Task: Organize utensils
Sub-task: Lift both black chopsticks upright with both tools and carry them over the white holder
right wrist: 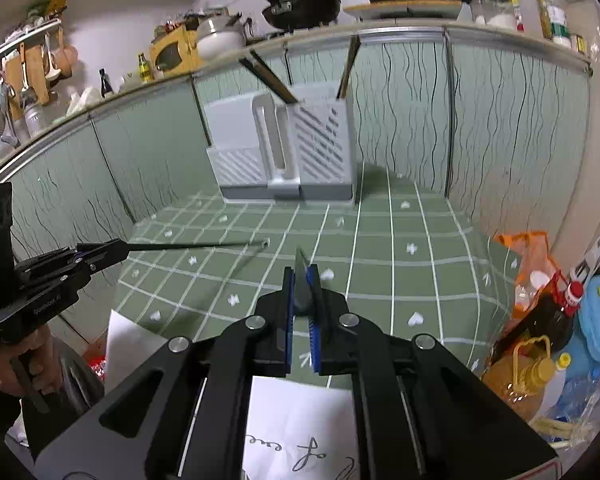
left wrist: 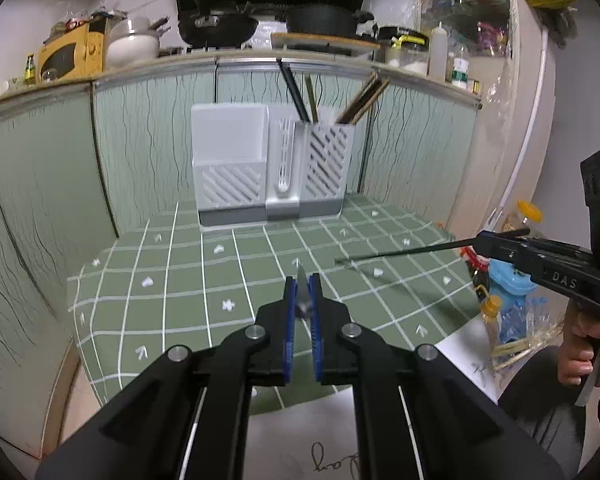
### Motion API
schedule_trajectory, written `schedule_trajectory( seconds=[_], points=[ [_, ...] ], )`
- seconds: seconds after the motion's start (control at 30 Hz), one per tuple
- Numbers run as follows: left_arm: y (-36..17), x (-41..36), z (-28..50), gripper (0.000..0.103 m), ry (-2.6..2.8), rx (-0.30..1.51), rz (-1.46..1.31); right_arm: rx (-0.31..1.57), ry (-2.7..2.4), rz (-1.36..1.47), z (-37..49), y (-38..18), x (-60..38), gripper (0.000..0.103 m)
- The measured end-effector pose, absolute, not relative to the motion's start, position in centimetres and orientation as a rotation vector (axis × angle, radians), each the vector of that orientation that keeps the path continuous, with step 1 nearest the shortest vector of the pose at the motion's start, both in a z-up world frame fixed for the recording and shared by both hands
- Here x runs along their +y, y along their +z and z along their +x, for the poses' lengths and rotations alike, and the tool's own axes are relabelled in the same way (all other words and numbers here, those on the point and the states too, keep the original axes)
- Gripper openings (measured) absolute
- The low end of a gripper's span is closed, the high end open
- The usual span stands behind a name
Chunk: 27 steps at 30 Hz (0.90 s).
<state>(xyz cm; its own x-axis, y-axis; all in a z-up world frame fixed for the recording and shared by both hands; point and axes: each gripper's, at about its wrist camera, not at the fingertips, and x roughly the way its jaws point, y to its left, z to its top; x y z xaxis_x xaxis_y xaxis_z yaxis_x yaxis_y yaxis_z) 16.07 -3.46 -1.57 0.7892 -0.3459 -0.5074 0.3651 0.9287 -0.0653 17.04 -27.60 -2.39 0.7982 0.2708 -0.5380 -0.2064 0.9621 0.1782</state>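
Left gripper (left wrist: 302,292): clamped on chopstick (right wrist: 188,245). Right gripper (right wrist: 302,292): clamped on chopstick (left wrist: 404,252). Step: carrying both above table (left wrist: 188,280); next, tip ends into rack (left wrist: 272,168) at far edge.

Green checked table (left wrist: 260,264), white utensil holder (left wrist: 272,168) standing at back

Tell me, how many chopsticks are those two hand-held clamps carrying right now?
2. One chopstick is clamped in the left gripper, the other chopstick in the right gripper. More stand in the white holder, too blurred to count.
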Motion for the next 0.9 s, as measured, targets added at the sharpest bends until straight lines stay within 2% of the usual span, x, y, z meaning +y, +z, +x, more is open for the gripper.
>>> schedule_trajectory(
  seconds=[0.43, 0.9],
  points=[
    [1.9, -3.5, 14.9, 0.006, -0.401, 0.477, 0.036, 0.518, 0.287, 0.106, 16.0, 2.0, -26.7, 0.006],
    [3.0, -3.4, 14.1, 0.006, -0.417, 0.457, 0.044, 0.51, 0.304, 0.093, 15.3, 2.8, -26.1, 0.006]
  ],
)
